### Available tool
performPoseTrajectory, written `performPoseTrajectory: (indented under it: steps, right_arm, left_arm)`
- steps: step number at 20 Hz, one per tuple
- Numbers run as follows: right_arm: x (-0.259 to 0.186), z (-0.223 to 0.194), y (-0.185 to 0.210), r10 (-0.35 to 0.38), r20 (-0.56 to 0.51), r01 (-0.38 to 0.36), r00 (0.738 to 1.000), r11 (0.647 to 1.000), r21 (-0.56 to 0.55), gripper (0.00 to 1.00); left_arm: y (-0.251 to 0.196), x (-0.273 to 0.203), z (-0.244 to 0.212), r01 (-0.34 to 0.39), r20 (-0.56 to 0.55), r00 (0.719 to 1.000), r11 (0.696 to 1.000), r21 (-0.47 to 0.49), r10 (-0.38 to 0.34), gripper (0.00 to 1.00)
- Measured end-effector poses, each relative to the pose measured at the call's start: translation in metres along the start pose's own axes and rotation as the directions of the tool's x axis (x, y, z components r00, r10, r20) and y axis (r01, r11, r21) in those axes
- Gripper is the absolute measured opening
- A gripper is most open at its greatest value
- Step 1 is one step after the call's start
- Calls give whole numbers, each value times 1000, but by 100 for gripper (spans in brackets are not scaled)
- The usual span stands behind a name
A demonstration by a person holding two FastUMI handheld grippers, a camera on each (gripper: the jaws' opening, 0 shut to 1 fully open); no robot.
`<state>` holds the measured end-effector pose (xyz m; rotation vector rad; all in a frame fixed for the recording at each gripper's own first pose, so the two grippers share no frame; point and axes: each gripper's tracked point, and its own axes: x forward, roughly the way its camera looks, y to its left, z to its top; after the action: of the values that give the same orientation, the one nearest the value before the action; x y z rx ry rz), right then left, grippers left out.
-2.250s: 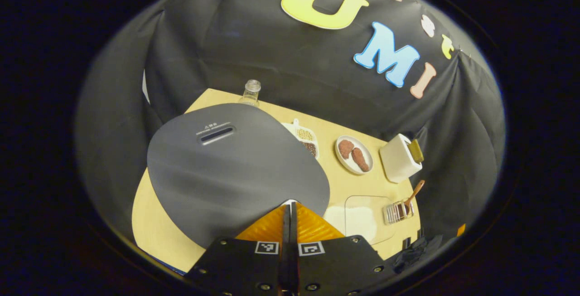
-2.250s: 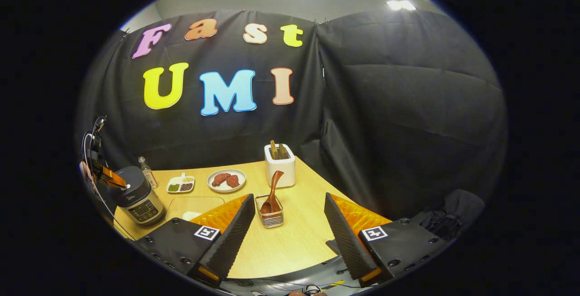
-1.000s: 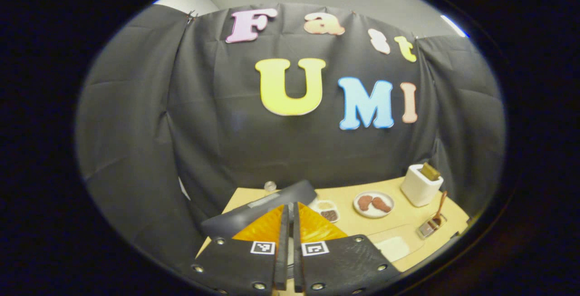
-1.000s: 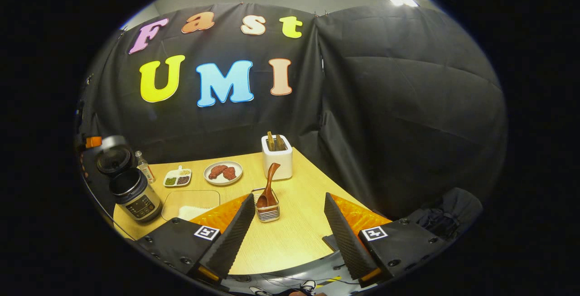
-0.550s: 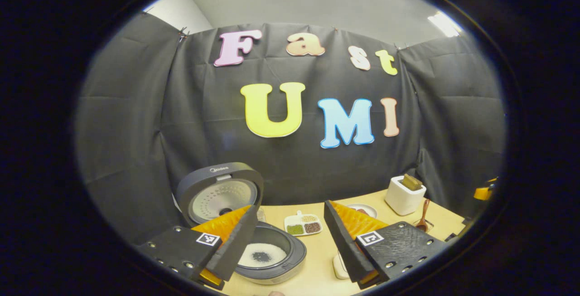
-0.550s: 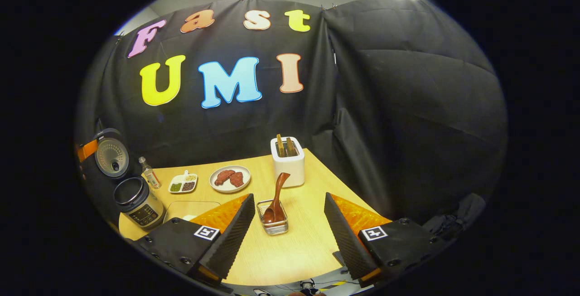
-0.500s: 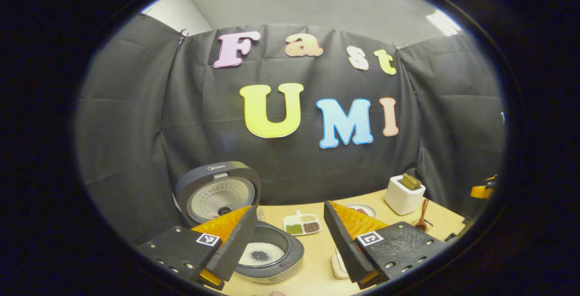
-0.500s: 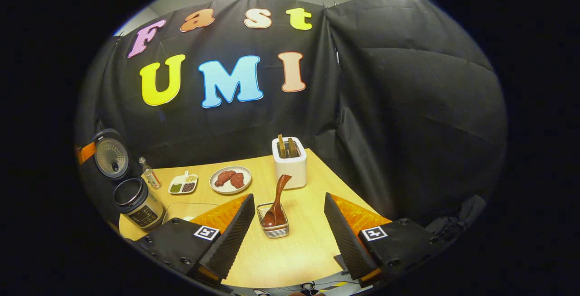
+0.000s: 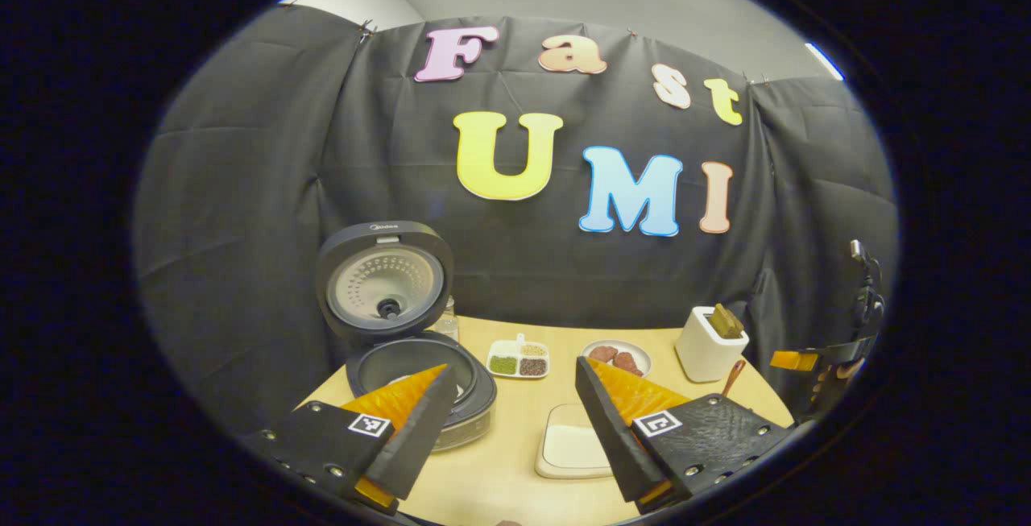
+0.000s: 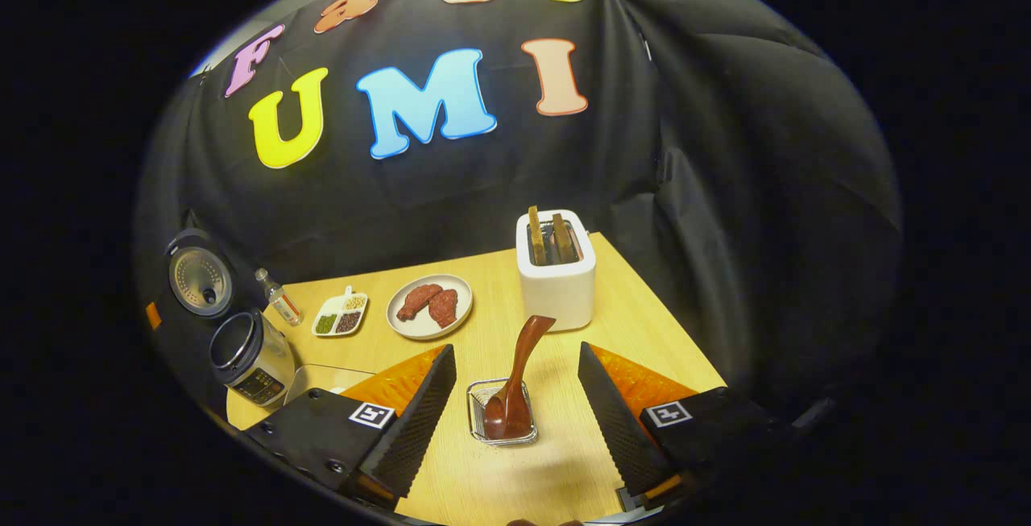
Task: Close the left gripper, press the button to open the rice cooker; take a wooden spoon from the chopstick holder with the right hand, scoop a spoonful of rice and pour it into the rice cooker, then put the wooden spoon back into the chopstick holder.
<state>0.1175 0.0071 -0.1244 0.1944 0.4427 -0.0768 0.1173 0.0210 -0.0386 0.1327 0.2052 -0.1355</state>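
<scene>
Table (image 10: 556, 453): pale wood grain, matt. Wooden spoon (image 10: 519, 373): dark, glossy wood. Chopstick holder (image 10: 501, 423): shiny wire metal. Rice cooker (image 9: 419, 373): dark matt plastic shell, lid (image 9: 384, 279) lined with perforated metal. Toaster (image 10: 556, 272): smooth white plastic. Plate (image 10: 419, 325): glossy white. Bottle (image 10: 280, 297): clear, glassy

The left gripper view looks level across the table (image 9: 499, 478) from its near left edge toward the cloth wall, close to the open rice cooker (image 9: 419, 385) at lower left, between the left gripper (image 9: 515, 437)'s spread fingers. The right gripper view looks down from above the table's near right part, close over the chopstick holder (image 10: 501, 421) with the wooden spoon (image 10: 515, 389), framed by the right gripper (image 10: 515, 421). Both views share the rice cooker, the sectioned dish (image 10: 340, 322), the plate of meat (image 10: 429, 306), the toaster (image 10: 556, 268) and the wall.
</scene>
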Motion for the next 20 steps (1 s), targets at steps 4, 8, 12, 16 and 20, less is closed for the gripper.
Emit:
performPoseTrajectory:
  steps: [4,8,12,16,20]
  right_arm:
    - [55,-15,2,60,-95,-61,994,998,-11,98]
    - [98,-35,-9,94,-184,-103,978,994,-43,98]
    - [134,-50,-7,151,-262,-158,953,987,-6,99]
    - [157,-57,2,206,-292,-201,934,978,51,91]
    - [164,-58,8,245,-311,-215,918,968,129,54]
  left_arm:
    - [10,-19,-8,-106,-27,994,994,-2,106,91]
    - [9,-37,-27,-195,-72,979,980,-44,192,96]
    - [5,-46,-44,-271,-118,957,961,-54,263,93]
    - [-17,-68,-59,-313,-150,943,945,-93,298,94]
    - [-35,-80,-66,-329,-157,937,940,-93,312,92]
